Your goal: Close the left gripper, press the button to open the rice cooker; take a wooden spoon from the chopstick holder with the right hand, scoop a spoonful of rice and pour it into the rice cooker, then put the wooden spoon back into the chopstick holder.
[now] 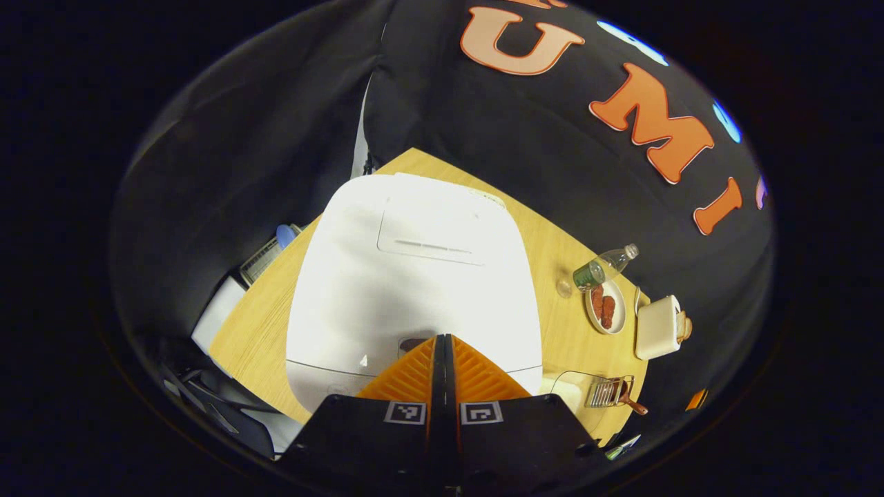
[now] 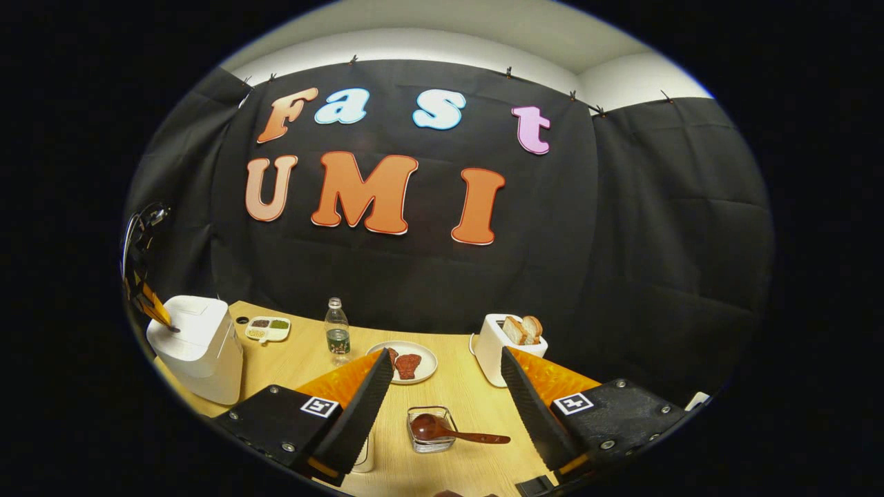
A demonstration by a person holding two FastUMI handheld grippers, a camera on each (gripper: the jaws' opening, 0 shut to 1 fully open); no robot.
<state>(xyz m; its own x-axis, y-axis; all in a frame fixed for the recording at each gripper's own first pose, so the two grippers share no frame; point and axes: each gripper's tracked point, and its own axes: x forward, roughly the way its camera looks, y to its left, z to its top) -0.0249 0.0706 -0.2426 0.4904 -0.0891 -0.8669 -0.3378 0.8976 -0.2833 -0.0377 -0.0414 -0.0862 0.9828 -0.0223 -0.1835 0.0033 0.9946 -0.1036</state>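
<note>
Pressed together with no gap between them, the left gripper (image 1: 443,339) fingers point down onto the front top edge of one white rice cooker (image 1: 414,276), right at its dark button (image 1: 413,343); the lid is down. From the right gripper view, that same gripper reaches in from the left edge and its tip touches the cooker's top (image 2: 186,324). On the wooden table (image 2: 476,469) stand one clear water bottle (image 2: 337,336), one round plate (image 2: 409,362) with two reddish pieces, one white toaster (image 2: 498,345) holding two slices of bread, and one small divided dish (image 2: 268,328) behind the cooker. Spread wide apart and holding nothing, the right gripper (image 2: 442,386) hovers above a small clear container (image 2: 429,431), where one wooden spoon (image 2: 449,433) lies with its bowl inside and its handle sticking out to the right.
</note>
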